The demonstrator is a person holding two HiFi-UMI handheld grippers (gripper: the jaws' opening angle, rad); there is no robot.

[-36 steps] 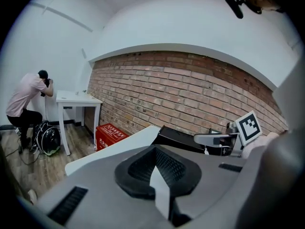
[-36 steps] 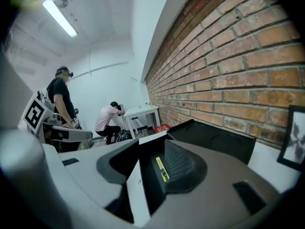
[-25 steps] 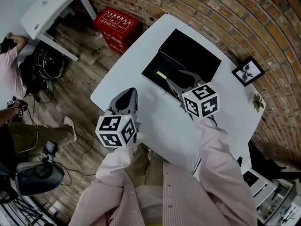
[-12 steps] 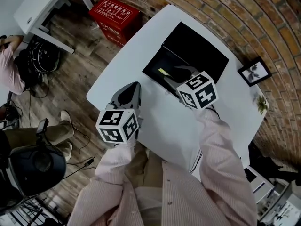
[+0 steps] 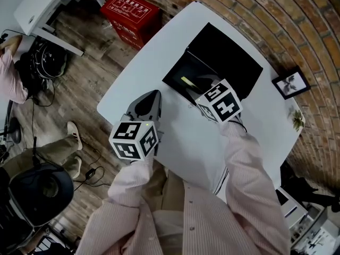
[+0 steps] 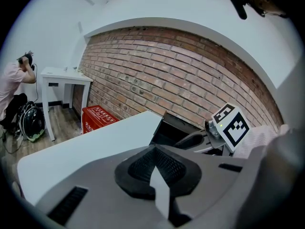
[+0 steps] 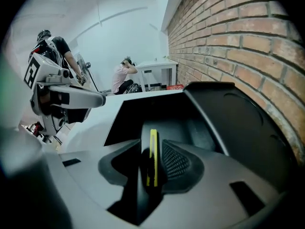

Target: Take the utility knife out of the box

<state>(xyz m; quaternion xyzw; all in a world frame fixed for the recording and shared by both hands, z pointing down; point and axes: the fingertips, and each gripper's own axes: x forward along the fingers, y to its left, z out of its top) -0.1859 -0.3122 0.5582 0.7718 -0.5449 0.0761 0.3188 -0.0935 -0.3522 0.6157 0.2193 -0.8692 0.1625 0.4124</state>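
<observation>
A black box (image 5: 201, 71) lies open on the white table (image 5: 175, 137), its lid (image 5: 228, 57) folded back toward the brick wall. Inside lies the utility knife (image 5: 187, 82), slim with a yellow edge. My right gripper (image 5: 198, 84) points steeply down into the box. In the right gripper view the knife (image 7: 153, 142) stands between the jaws of that gripper (image 7: 152, 160); they are closing, with a dark gap left beside the knife. My left gripper (image 5: 151, 99) hovers over the table's near left part, apart from the box, jaws together and empty (image 6: 157, 175).
A red crate (image 5: 130, 15) sits on the wooden floor past the table's far edge. A small picture frame (image 5: 289, 83) stands at the table's right end by the brick wall. A white desk (image 5: 42, 4) and a person (image 5: 10, 73) are far left.
My right gripper has sunk and tipped down into the box around the knife, its jaws narrowing. My left gripper has dropped a little toward the table.
</observation>
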